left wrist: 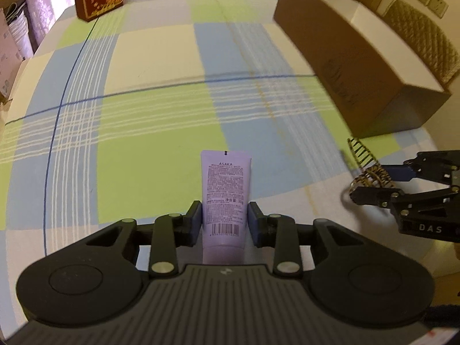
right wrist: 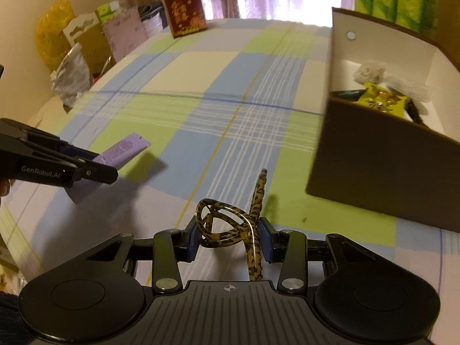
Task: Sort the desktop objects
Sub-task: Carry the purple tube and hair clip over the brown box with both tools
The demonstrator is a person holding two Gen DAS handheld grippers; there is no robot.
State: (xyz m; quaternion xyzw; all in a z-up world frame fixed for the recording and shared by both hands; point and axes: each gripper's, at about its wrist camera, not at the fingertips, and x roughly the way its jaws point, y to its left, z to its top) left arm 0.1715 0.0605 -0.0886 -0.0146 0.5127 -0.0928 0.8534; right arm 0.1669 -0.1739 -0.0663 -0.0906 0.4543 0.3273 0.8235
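Left gripper [left wrist: 224,224]: we see its blue pads pinching a lilac tube at both sides, just above the barcode.
Lilac tube [left wrist: 225,184]: printed "ASAKA", with its flat crimped end pointing away from the camera and its rounded cap end back toward the gripper body. In the right wrist view the tube [right wrist: 120,151] hangs clear above the tablecloth, well to the left of the cardboard box, and casts a shadow on the cloth.
Right gripper [right wrist: 230,237]: we see its pads pressed on a leopard-print hair claw, one pad on each side of the looped body.
Leopard-print hair claw [right wrist: 227,224]: amber and black, its long prong rising forward from the fingers. It sits near the box's front left corner, short of the box and not over its opening. In the left wrist view we see the claw's [left wrist: 371,172] comb teeth sticking out toward the box.
Cardboard box [right wrist: 373,158]: brown outside, white inside, open at the top. We make out a yellow packet [right wrist: 379,100] and a crumpled white wrapper [right wrist: 371,70] inside.
Tablecloth [left wrist: 161,106]: checked in blue, green and cream, lying under the box.
Red gift box [right wrist: 184,8]: upright with gold print, at the far edge of the table, well left of the cardboard box.
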